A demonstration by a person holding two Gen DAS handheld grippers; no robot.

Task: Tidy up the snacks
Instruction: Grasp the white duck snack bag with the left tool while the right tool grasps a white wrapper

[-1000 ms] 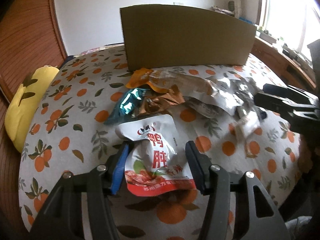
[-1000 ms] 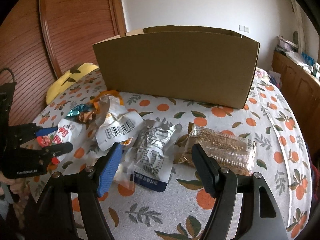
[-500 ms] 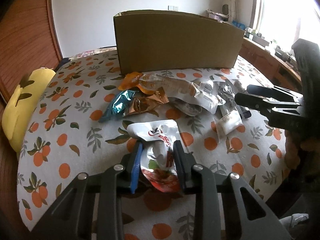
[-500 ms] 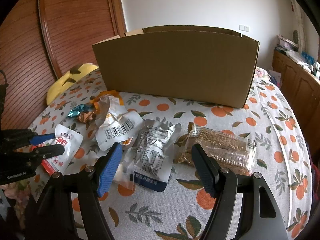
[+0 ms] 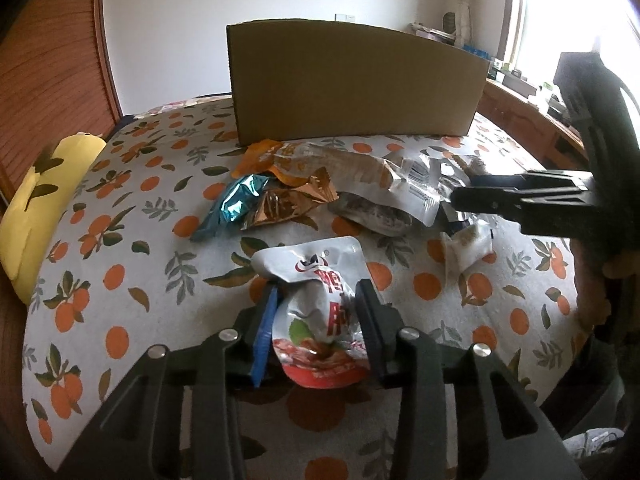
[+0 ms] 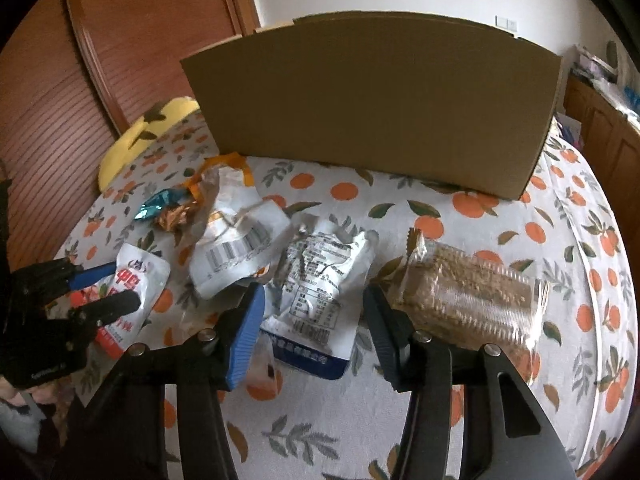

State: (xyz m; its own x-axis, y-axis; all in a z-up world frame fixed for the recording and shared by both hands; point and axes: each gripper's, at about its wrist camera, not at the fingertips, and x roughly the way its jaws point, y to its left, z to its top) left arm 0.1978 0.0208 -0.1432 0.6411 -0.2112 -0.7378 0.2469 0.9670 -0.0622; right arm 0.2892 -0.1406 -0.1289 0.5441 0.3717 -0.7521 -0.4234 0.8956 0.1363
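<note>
- The left tool (image 5: 316, 320) has a red-and-white snack pouch (image 5: 320, 312) between its fingers; the jaws are opening, pads still against the crumpled pouch.
- The right tool (image 6: 314, 320) is closing, its fingers astride a silver pouch (image 6: 320, 280) without pressing it.
- A cardboard box (image 6: 372, 100) stands on the counter (image 6: 480, 420) beyond both tools.

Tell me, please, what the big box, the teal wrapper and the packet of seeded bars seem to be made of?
The box looks like plain brown cardboard: matt, with a cut raw edge on top. The teal wrapper seems metallised foil or film: crinkled, with bright glints. The bar packet appears to be clear glossy plastic film: the seeded bars show through, and its end seal is serrated.
</note>
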